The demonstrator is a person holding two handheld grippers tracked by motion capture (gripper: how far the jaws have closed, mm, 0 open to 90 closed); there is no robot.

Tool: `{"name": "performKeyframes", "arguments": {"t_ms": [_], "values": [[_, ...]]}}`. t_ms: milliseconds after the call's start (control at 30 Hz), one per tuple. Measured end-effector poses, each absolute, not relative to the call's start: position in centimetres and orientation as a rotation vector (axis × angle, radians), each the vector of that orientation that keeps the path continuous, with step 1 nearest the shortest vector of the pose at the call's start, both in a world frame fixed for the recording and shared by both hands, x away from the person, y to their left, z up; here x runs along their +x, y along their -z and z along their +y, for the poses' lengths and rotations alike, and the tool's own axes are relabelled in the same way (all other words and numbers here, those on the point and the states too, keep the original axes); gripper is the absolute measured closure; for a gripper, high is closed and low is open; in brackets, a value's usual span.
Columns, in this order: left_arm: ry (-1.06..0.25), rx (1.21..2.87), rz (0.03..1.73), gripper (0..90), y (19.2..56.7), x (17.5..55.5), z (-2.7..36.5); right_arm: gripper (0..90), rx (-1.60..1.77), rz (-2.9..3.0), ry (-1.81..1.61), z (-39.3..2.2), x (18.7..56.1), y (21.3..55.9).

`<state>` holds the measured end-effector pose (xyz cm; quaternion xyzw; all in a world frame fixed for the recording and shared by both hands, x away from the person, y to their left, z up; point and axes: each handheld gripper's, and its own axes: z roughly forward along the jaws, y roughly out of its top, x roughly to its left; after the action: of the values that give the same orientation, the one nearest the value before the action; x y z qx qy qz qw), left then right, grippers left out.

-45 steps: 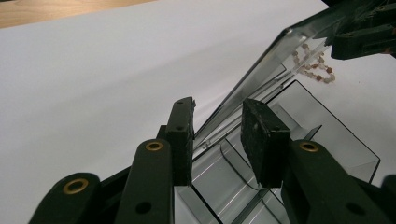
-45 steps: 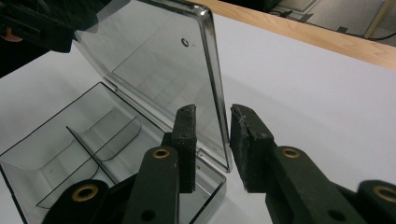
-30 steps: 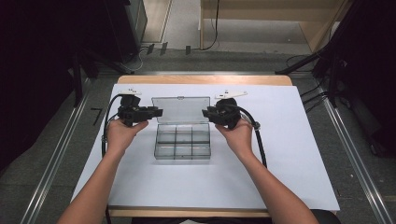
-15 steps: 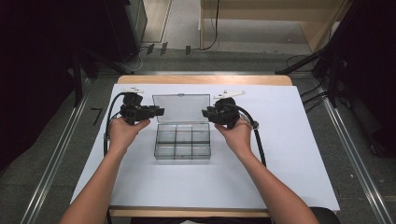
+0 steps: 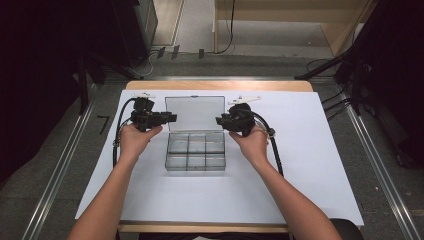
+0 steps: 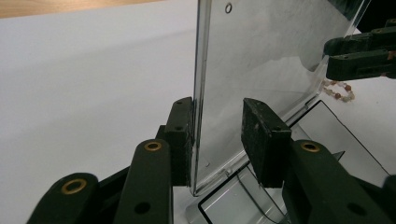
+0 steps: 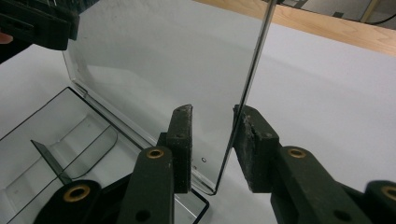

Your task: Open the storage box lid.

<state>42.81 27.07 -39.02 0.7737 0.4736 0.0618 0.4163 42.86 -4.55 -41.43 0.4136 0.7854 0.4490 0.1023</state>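
Note:
A clear plastic compartment box point(image 5: 195, 150) sits mid-table on white paper, its lid point(image 5: 195, 112) standing up at the back. My left gripper point(image 5: 172, 118) is at the lid's left edge and my right gripper point(image 5: 219, 120) at its right edge. In the left gripper view the lid point(image 6: 261, 56) stands between the open pads of my left gripper point(image 6: 217, 135), touching the left pad, with a gap to the right one. In the right gripper view the lid's edge point(image 7: 252, 70) runs between the open pads of my right gripper point(image 7: 212, 140), close to the right pad.
The box's compartments point(image 7: 56, 140) look empty. A small beaded string point(image 6: 338, 91) lies on the paper beyond the lid. Two small white items point(image 5: 243, 99) point(image 5: 142, 95) lie near the back corners of the box. Wooden table edge point(image 5: 215, 85) runs behind.
Both grippers have edged slightly inward toward the lid's side edges. The box and lid stay about where they were.

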Motion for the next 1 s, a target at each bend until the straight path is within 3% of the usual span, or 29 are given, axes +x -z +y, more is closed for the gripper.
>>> {"name": "performKeyframes", "arguments": {"t_ms": [1000], "values": [[-0.144,1.94,1.25,62.1,40.4,44.3,26.6,63.4,1.288,2.322,-1.307,-4.0,44.1,42.5]]}}
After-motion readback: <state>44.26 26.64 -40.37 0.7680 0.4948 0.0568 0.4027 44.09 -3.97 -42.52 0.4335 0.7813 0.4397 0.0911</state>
